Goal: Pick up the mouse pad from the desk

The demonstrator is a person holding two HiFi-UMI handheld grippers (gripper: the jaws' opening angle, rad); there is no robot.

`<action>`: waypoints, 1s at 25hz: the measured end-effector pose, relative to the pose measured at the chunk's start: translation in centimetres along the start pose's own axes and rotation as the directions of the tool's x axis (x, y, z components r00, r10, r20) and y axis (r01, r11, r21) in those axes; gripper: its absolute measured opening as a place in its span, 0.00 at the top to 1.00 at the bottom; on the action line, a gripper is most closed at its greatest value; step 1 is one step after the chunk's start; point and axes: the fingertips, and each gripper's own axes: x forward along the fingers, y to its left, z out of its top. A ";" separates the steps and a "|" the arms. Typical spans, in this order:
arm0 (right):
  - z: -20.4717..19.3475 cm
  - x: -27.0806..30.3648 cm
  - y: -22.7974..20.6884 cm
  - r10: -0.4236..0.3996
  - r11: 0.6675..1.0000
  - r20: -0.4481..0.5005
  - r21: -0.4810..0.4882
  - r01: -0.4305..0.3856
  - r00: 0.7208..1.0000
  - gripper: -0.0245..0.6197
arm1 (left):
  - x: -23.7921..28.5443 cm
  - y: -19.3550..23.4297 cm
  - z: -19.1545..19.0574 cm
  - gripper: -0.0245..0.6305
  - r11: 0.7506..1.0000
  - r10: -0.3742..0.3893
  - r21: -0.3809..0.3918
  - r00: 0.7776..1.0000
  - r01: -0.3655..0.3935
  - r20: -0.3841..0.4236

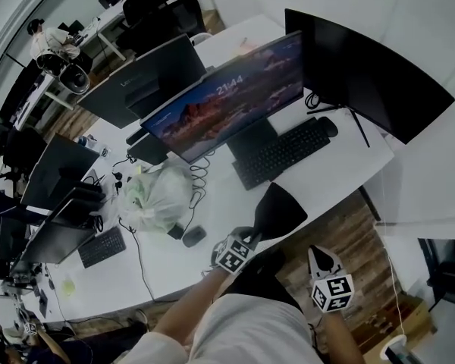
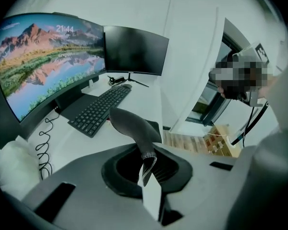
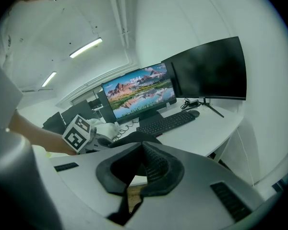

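The black mouse pad hangs in the air over the front edge of the white desk, bent and drooping. My left gripper is shut on its near edge. In the left gripper view the mouse pad curls up and away from the left gripper, whose jaws pinch its edge. My right gripper hovers off the desk over the wooden floor, to the right of the pad, shut with nothing in it. In the right gripper view the right gripper points toward the desk, and the mouse pad shows just beyond it.
A black keyboard and mouse lie before a lit curved monitor and a dark one. A white plastic bag and a second mouse sit to the left. A person's forearm carries the left gripper.
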 end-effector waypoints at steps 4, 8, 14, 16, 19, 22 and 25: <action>0.6 -0.4 1.2 -0.004 1.000 0.026 -0.011 0.004 1.000 0.94 | -2.9 -0.7 0.9 0.90 1.000 0.006 0.024 0.999 -0.007 0.045; 1.5 -0.9 3.2 -0.006 0.999 0.057 -0.032 0.008 0.998 0.94 | -5.7 -0.9 1.1 0.90 0.999 0.011 0.047 0.996 -0.015 0.089; 1.0 -2.4 6.8 -0.038 0.998 0.088 -0.046 0.042 0.995 0.94 | -10.3 -1.5 0.6 0.90 0.998 0.006 0.067 0.988 -0.016 0.152; 1.2 -3.1 8.0 -0.052 0.996 0.098 -0.063 0.058 0.994 0.94 | -11.9 -1.7 0.7 0.90 0.997 -0.002 0.074 0.983 -0.012 0.185; 1.5 -4.1 9.7 -0.079 0.992 0.116 -0.092 0.090 0.990 0.94 | -14.4 -1.7 0.8 0.90 0.997 -0.009 0.079 0.970 -0.010 0.241; 1.9 -5.3 12.3 -0.093 0.987 0.136 -0.117 0.109 0.986 0.94 | -17.9 -1.9 0.4 0.90 0.997 -0.013 0.074 0.957 -0.009 0.288; 2.9 -6.4 14.7 -0.096 0.980 0.168 -0.158 0.123 0.981 0.94 | -21.2 -1.9 0.1 0.90 0.997 -0.011 0.078 0.944 -0.016 0.329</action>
